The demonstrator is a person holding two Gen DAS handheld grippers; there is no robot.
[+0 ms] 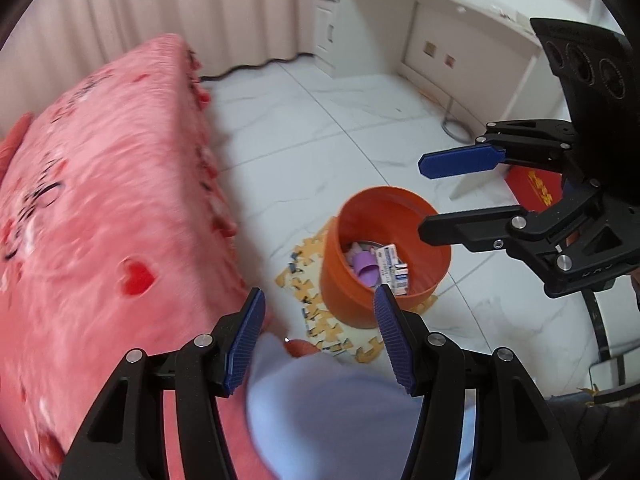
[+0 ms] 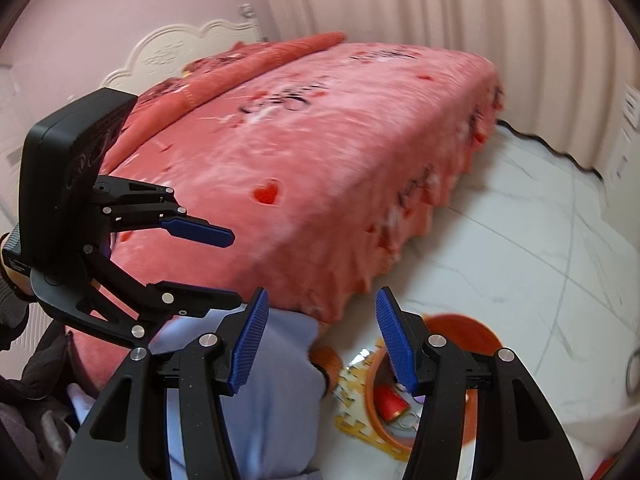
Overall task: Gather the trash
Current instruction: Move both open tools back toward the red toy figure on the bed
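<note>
Both grippers (image 1: 320, 300) above trash bin (image 1: 348, 300)

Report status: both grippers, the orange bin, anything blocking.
Left gripper open, empty. Right gripper open, empty. Orange bin upright on floor beside the bed, trash inside. Nothing in the way.

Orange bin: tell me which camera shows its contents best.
The left wrist view. There the orange bin stands fully in frame, open mouth toward the camera, with a purple item and printed cartons visible inside. The right wrist view shows only part of it, cut off by the right gripper, and blurred.
</note>
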